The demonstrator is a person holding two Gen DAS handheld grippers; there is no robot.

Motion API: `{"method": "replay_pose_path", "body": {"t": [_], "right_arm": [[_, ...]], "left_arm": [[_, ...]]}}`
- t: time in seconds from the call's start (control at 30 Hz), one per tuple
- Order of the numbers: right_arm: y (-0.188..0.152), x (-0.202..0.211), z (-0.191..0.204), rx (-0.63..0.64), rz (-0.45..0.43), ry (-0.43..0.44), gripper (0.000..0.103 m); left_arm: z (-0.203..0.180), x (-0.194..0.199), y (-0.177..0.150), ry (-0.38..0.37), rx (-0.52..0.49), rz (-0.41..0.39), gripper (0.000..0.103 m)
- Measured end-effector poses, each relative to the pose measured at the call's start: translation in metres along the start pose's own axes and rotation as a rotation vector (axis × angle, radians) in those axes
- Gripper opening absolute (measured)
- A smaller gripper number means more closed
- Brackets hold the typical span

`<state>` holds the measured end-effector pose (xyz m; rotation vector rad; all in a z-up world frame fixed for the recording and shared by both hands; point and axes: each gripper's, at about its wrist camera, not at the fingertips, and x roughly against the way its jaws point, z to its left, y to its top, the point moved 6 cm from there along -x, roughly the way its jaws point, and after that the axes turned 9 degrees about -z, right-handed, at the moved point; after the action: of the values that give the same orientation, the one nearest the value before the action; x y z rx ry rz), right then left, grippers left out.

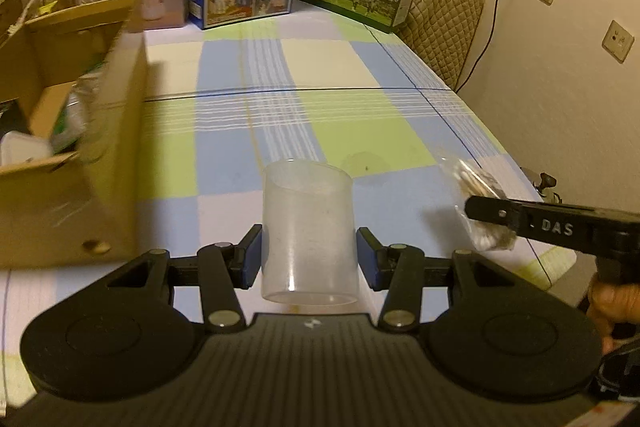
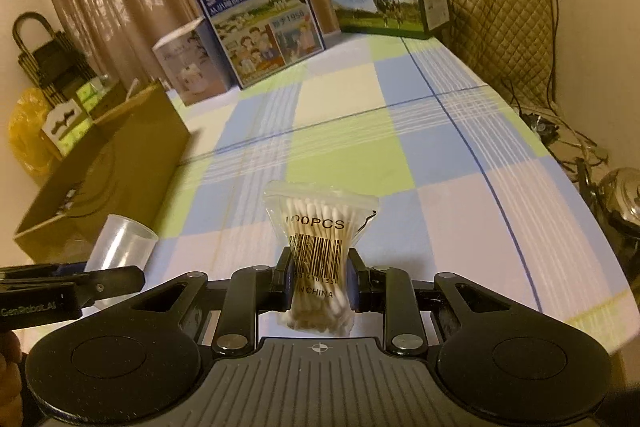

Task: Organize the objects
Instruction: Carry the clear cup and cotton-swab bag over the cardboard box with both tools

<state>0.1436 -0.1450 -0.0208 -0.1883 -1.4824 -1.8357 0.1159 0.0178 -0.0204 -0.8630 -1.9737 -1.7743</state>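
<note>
L gripper clamped on clear plastic cup, R gripper on cotton-swab bag; best kept level w/ firm grip toward cardboard box at table's left edge.

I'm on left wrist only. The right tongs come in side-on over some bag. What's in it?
Observer: A clear bag of cotton swabs, printed 100PCS with a barcode, pinched at its waist by the right tongs.
Operator: Is my plastic cup visible from that side?
Observer: Yes, the plastic cup sits in the left tongs, tilted, beside the cardboard box.
Operator: Anything right of the table I can't see?
Observer: A shiny metal kettle sits low past the table's right edge.
</note>
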Motion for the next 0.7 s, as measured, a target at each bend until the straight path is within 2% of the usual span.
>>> {"method": "replay_pose_path", "body": {"t": [0.3,0.7], "right_arm": [[0.008,0.043,0.036,0.055,-0.052,0.026,0.022],[0.001,0.061,0.062,0.102,-0.053,0.05,0.022]], "left_arm": [[0.003,0.054,-0.002,0.025,-0.002,-0.063,0.043],[0.01,0.089,-0.007,0.055,-0.015,-0.091,0.043]]}}
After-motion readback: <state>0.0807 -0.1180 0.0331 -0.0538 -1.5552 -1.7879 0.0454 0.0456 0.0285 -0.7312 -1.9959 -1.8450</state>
